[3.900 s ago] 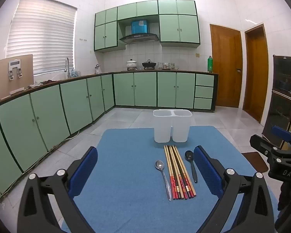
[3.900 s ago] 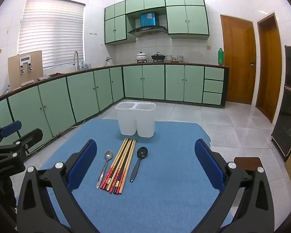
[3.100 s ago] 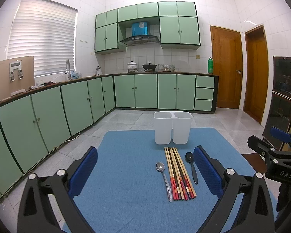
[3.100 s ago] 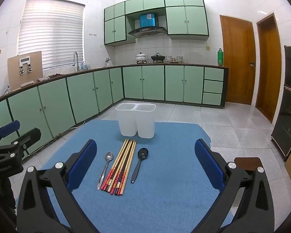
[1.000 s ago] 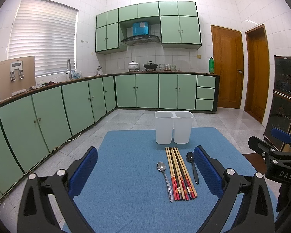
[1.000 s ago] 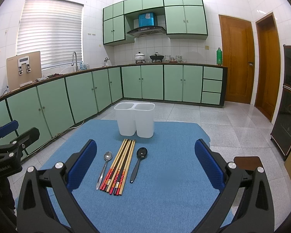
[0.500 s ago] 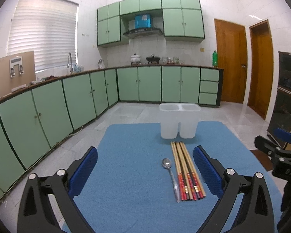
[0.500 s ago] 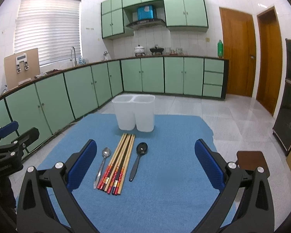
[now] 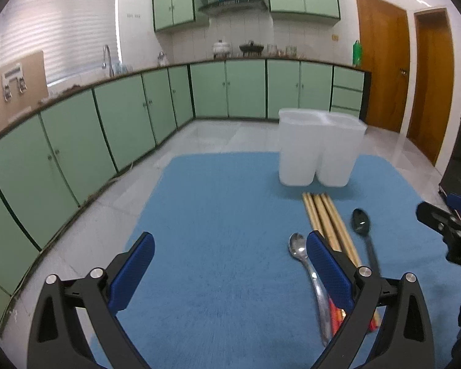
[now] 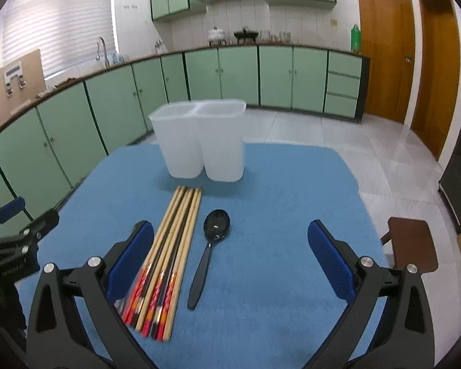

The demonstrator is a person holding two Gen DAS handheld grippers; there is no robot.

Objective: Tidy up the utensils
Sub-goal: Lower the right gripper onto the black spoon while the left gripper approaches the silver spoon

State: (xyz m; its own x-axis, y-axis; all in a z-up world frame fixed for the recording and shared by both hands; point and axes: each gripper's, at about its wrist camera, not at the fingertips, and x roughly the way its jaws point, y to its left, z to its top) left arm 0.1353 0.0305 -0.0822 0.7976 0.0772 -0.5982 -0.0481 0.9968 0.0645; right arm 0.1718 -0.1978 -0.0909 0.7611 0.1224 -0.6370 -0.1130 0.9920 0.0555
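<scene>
Nothing is sorted yet: the chopsticks (image 10: 172,246), black spoon (image 10: 210,246) and metal spoon (image 9: 307,267) lie side by side on the blue mat (image 10: 276,209), just before the empty two-compartment holder (image 10: 199,141). My left gripper (image 9: 227,270) and right gripper (image 10: 230,258) both gape wide, holding nothing, so every piece remains to be picked up.

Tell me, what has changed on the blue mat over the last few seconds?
Both grippers, left and right, have dropped closer to the mat, still open and empty. The chopsticks, black spoon, metal spoon and white twin-compartment holder lie where they were.
</scene>
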